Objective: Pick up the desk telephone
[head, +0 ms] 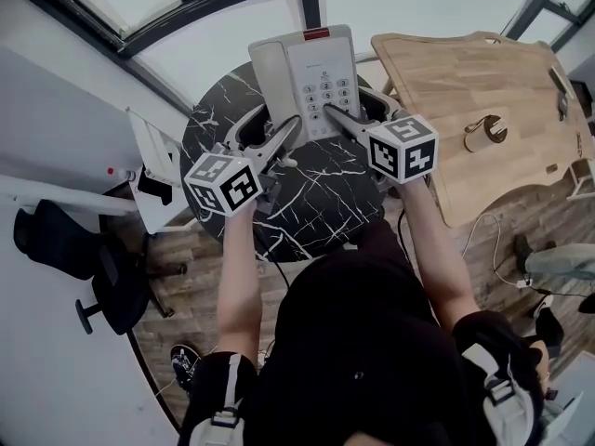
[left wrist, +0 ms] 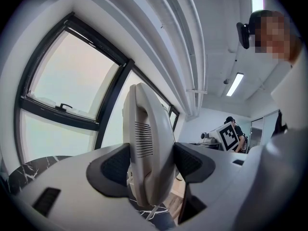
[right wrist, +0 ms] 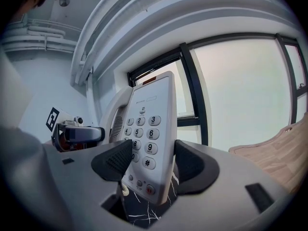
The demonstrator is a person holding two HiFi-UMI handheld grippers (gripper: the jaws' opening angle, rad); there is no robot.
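Note:
The white desk telephone [head: 304, 74] hangs in the air above the round black marble table [head: 316, 193], gripped from both sides. My left gripper [head: 276, 136] is shut on the handset side; in the left gripper view the handset [left wrist: 147, 148] stands on edge, pinched between both pads. My right gripper [head: 337, 119] is shut on the keypad side; in the right gripper view the keypad [right wrist: 147, 138] sits tilted between the dark pads. The phone's coiled cord [right wrist: 126, 190] dangles below.
A light wooden table [head: 474, 100] lies to the right of the marble one. A black office chair [head: 65, 249] stands at the left by a white desk edge [head: 153, 161]. Large windows fill the background. A distant person shows in the left gripper view.

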